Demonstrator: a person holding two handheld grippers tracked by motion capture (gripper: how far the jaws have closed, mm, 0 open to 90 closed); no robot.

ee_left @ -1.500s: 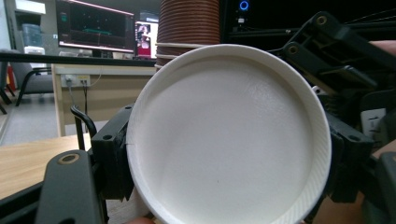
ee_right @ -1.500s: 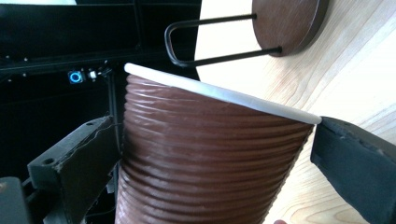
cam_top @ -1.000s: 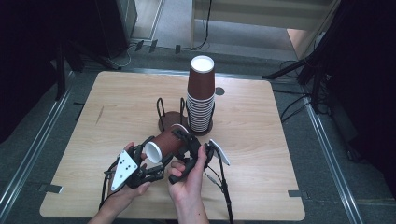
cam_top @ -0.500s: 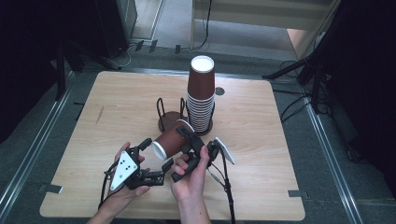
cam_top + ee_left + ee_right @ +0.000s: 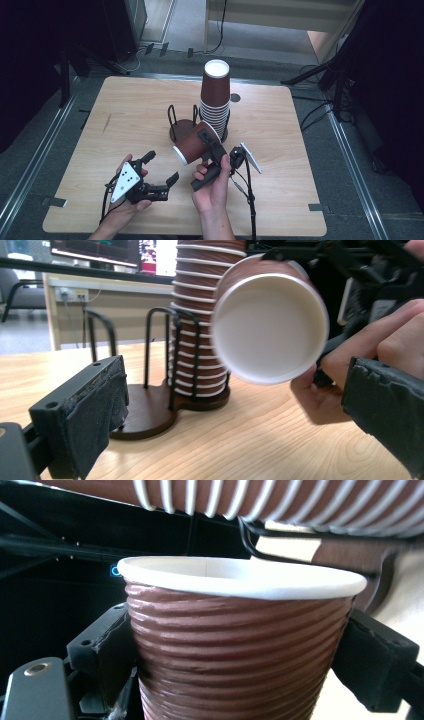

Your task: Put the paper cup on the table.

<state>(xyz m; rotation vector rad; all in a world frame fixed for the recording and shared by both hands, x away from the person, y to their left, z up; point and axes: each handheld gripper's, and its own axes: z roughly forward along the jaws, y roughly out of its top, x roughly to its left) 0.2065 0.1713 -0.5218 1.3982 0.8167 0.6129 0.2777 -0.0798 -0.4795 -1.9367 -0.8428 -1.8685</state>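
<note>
The left gripper (image 5: 159, 169), at seven o'clock on the table (image 5: 300, 190), has its jaws spread with nothing between them. Just right of it, the right gripper (image 5: 206, 143) clamps a ribbed brown paper cup (image 5: 192, 143) on its side, lifted off the wood. The right gripper view adds spiral ridges and a rolled white rim; the left gripper view shows its smooth white inside. Beyond, at twelve o'clock, the cup stack (image 5: 215, 100) stands in a wire-looped holder (image 5: 176, 131).

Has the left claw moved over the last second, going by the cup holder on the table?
Yes. In the high view the left claw has pulled back from the brown cup toward the person's edge of the table, farther from the black cup holder, and it is open.
</note>
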